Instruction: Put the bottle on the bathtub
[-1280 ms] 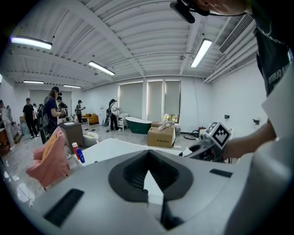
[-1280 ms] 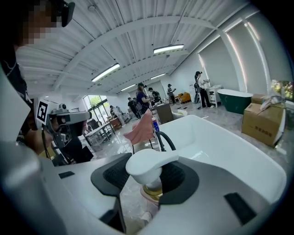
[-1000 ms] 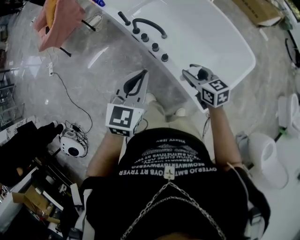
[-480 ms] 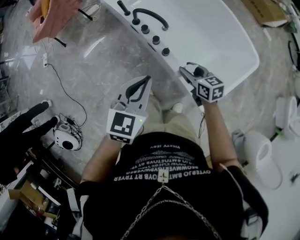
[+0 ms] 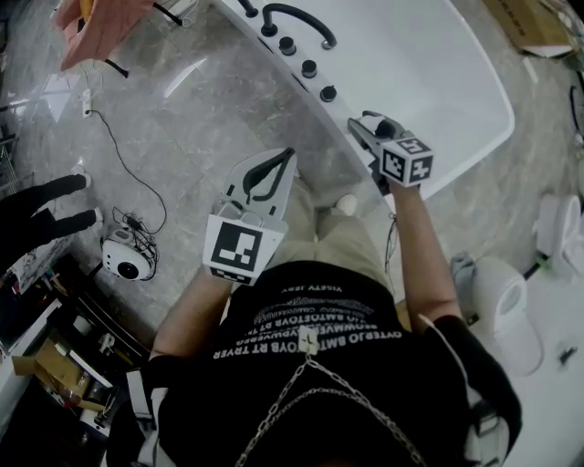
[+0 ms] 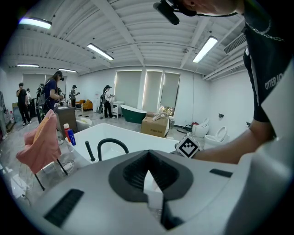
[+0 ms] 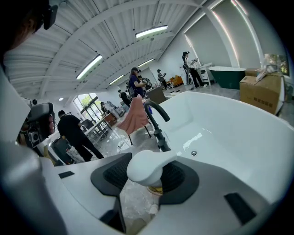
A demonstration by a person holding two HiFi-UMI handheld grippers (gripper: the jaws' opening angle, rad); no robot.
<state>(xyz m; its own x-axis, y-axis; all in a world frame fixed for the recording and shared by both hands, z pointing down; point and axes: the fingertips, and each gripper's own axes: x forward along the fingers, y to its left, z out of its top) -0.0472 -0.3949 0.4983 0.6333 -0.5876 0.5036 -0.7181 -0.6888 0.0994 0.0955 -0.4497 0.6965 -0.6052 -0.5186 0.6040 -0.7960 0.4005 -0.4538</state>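
My right gripper [image 5: 362, 129] hangs over the near rim of the white bathtub [image 5: 429, 64]. It is shut on a pump bottle, whose white pump head [image 7: 146, 167] sits between the black pads above a yellowish collar. The bottle's body is hidden below the jaws, and in the head view I cannot make the bottle out. My left gripper [image 5: 286, 159] is over the grey floor just short of the tub, shut with nothing in it [image 6: 149, 181]. The tub's black faucet [image 5: 297, 16] and knobs stand on the rim farther along.
A pink cloth [image 6: 42, 143] hangs on a black rack left of the tub, with small bottles [image 6: 69, 134] beside it. On the floor lie a cable and a white device [image 5: 126, 261]. A toilet [image 5: 507, 310] is at right, a cardboard box [image 5: 525, 20] beyond the tub, and people stand behind.
Both grippers have drifted slightly up the picture along the tub rim. The right gripper keeps its hold on the bottle, and the left stays shut.
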